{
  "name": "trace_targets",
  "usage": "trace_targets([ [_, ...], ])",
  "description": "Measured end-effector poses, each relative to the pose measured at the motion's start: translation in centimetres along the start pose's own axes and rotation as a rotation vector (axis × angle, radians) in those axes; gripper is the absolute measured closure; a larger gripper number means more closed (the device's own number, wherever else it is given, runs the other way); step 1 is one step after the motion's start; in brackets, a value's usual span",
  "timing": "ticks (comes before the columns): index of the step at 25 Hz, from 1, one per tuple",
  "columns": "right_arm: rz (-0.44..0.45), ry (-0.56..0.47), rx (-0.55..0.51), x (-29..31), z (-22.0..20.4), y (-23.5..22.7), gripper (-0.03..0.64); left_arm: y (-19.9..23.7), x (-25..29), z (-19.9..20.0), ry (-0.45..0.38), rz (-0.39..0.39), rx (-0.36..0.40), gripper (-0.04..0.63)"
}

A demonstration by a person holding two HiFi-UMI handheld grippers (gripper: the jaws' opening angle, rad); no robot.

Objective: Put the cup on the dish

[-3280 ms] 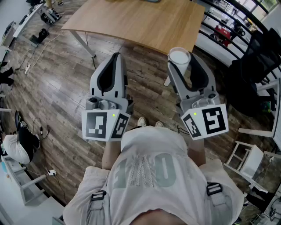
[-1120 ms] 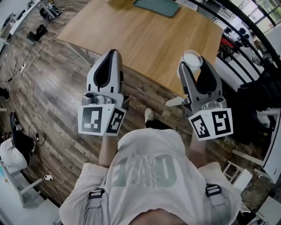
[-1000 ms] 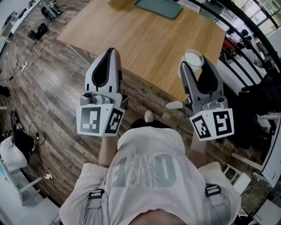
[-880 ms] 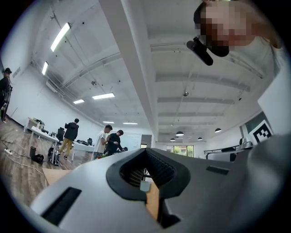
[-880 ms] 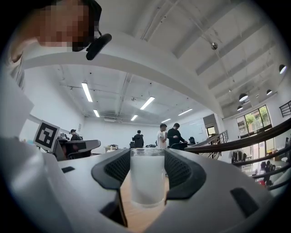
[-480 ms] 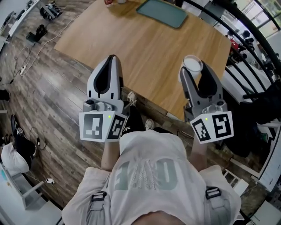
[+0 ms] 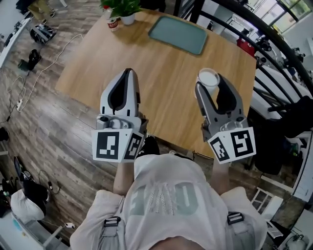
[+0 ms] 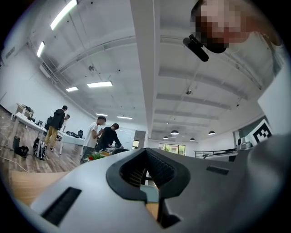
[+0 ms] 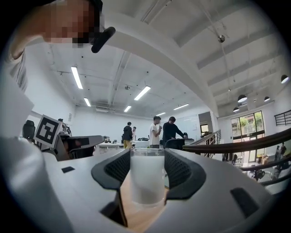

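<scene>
My right gripper (image 7: 208, 84) is shut on a white, frosted cup (image 7: 208, 77), held upright above the wooden table (image 7: 161, 83). In the right gripper view the cup (image 9: 147, 175) stands between the two ribbed pads. A teal rectangular dish (image 7: 177, 35) lies flat on the table's far side, well ahead of both grippers. My left gripper (image 7: 128, 73) hovers over the table's near part, its jaws together with nothing in them. Through their narrow slit in the left gripper view I see a strip of teal dish (image 8: 150, 193).
A potted plant (image 7: 122, 7) and a red can (image 7: 113, 23) stand at the table's far left corner. Dark railings (image 7: 266, 44) run along the right. Cables (image 7: 29, 83) lie on the plank floor to the left. Several people stand far off in the room.
The person has walked up to the table. The grippers, earlier over the floor, now hang over the tabletop, and the dish and plant have come into view. The cup stays gripped.
</scene>
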State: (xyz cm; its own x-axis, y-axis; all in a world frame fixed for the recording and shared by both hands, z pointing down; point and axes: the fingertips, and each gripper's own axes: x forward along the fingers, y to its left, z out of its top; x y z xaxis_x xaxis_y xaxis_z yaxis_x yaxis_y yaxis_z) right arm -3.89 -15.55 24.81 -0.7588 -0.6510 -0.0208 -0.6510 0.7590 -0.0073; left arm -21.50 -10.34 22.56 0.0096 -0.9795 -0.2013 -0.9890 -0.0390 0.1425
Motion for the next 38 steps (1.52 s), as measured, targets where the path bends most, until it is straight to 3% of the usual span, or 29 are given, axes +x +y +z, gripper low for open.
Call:
trace_targets([
  [12, -0.093, 0.051, 0.016, 8.3, -1.0, 0.1, 0.376, 5.6, 6.6, -2.1, 0.083, -0.109, -0.016, 0.588],
  [21, -0.076, 0.156, 0.143, 9.9, -5.3, -2.8, 0.376, 4.4, 8.6, -4.8, 0.156, -0.125, -0.039, 0.588],
  [30, -0.106, 0.267, 0.111, 12.0, -9.2, -5.6, 0.376, 4.1, 10.4, -7.8, 0.224, -0.124, -0.039, 0.588],
  [38, -0.118, 0.294, 0.089, 16.4, -12.1, -9.9, 0.376, 4.5, 15.1, -10.8, 0.252, -0.140, -0.023, 0.588],
])
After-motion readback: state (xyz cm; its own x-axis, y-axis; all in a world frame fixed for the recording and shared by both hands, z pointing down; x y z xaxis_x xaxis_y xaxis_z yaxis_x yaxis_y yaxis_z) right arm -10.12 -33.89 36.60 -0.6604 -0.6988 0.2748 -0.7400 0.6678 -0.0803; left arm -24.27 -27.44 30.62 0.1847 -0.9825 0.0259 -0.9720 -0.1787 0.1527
